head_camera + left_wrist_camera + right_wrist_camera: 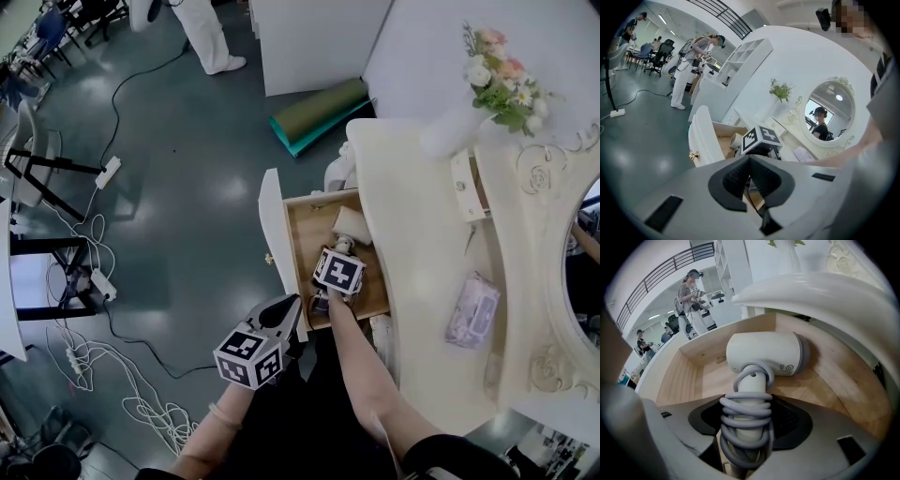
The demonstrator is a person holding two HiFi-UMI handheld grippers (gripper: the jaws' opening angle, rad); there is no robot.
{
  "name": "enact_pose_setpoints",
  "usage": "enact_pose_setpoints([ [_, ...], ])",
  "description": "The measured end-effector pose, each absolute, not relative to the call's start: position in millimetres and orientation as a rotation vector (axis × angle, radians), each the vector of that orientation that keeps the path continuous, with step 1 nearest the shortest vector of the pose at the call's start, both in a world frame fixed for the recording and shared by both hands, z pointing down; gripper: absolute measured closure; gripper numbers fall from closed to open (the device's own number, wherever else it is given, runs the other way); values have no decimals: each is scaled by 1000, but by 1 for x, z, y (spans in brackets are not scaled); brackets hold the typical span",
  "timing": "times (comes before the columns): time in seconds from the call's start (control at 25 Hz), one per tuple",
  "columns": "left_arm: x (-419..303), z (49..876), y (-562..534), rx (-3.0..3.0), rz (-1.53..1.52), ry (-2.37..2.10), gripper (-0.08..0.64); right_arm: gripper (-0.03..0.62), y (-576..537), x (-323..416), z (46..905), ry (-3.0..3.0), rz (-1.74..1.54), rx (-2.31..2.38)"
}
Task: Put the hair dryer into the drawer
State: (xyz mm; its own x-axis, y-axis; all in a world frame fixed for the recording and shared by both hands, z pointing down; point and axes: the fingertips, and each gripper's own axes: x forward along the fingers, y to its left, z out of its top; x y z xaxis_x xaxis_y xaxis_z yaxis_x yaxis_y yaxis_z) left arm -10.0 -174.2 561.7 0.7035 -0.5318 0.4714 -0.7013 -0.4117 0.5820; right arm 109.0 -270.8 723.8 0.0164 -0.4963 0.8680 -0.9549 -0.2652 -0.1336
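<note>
Well, the placing step looks nearly done. The right gripper (747,409) reaches down into the open drawer (307,225) at the middle of the head view. Its jaws are closed around the handle of the hair dryer (764,354), over the grey cord (746,425) coiled round that handle. The dryer's pale head lies on the wooden floor towards the drawer's back, so I judge it already down where it belongs. The next move would call for the jaws to part cleanly off the coils and the gripper to lift straight out, so that no loop of cord gets dragged up with it. After that the drawer's white front could be pushed in.

The left gripper (750,159) waits lower left of the drawer front in the head view. Its jaws are shut together with nothing between them.

A good deal is hard to see. From the head view the marker cube on the right gripper covers most of the dryer, leaving only a pale piece above it. Whether the lower end of the handle rests on the wood or hangs just above it I cannot tell, since the gripper's own body blocks that part. The cord's plug is nowhere visible. The dressing table (422,309) overhangs the drawer's right side, hiding how far back the drawer runs.
</note>
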Motion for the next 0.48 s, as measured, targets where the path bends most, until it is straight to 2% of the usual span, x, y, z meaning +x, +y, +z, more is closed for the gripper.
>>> enact_pose_setpoints([
  [0.28, -3, 557, -172, 2135, 272, -923, 560, 297, -272, 107, 722, -1545, 1282, 1736],
  [0.48, -3, 553, -171, 2151, 272, -931, 560, 221, -269, 98, 722, -1595, 1295, 1659],
])
